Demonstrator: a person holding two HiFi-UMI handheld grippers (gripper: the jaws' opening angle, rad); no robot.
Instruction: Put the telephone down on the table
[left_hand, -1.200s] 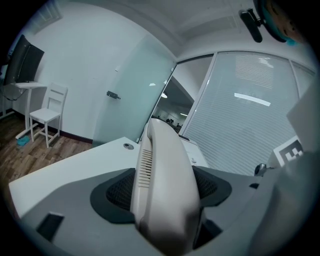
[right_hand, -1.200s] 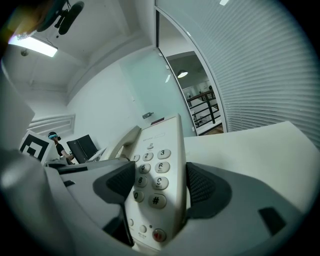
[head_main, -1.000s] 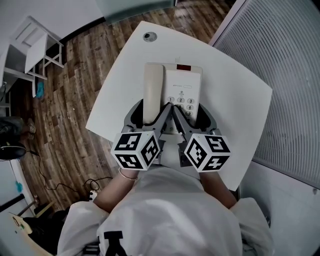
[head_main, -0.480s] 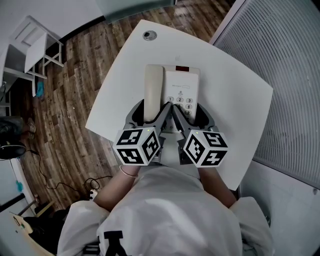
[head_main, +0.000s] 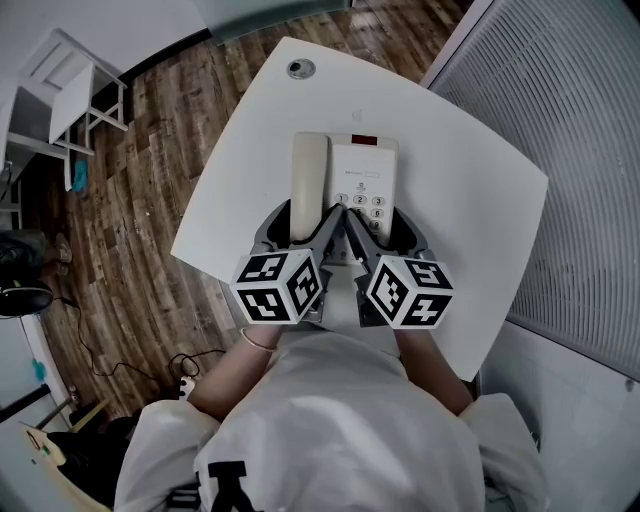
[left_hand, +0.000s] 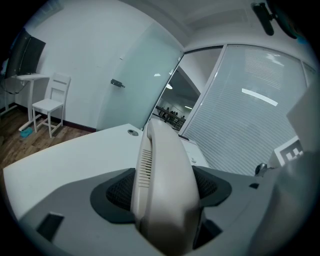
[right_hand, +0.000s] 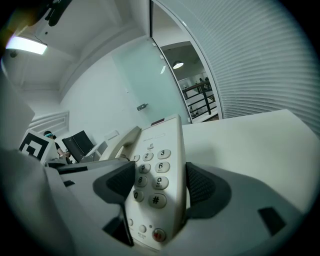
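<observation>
While the left gripper (head_main: 303, 228) clamps its fingers (left_hand: 114, 191) on the handset (head_main: 308, 180) and the right gripper (head_main: 380, 230) grips the keypad (right_hand: 150, 175) end, the telephone (head_main: 362, 175) lies flat at mid-table (head_main: 470, 200); contact unclear. Step: set-down, probably nearly done. Next: settle it fully, then spread both pairs of fingers and draw back level.

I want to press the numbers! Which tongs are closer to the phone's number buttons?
Right. The right tongs clamp the phone right across the number buttons; the left tongs clamp the handset beside them.
</observation>
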